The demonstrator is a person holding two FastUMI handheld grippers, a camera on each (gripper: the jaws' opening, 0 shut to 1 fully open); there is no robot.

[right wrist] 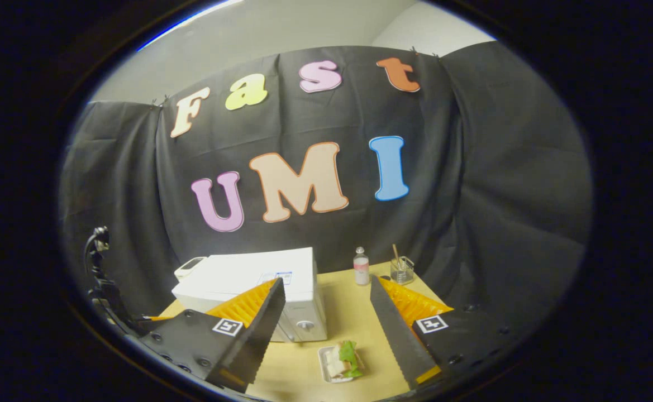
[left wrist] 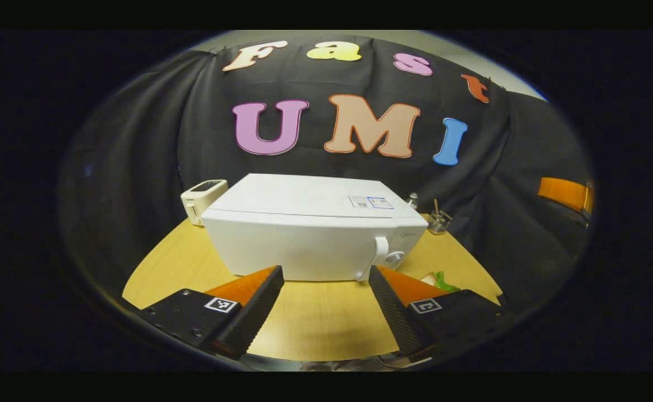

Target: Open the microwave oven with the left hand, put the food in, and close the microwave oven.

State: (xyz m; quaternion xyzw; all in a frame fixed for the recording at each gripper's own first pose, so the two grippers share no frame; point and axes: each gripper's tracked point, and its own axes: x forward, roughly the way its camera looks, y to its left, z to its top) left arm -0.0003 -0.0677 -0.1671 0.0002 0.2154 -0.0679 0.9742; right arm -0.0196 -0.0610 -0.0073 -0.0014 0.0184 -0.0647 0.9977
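Both grippers hover, jaws spread, before the shut white box-shaped microwave oven.
Left gripper faces its door; right gripper hangs above the sandwich on a small white tray, near the wooden table's front edge.

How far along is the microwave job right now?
Nothing looks done: the microwave door is closed. In hand: the left claw is open, facing the door handle. The food sits on the table between the open right claw's fingers. Left: open, load, close.
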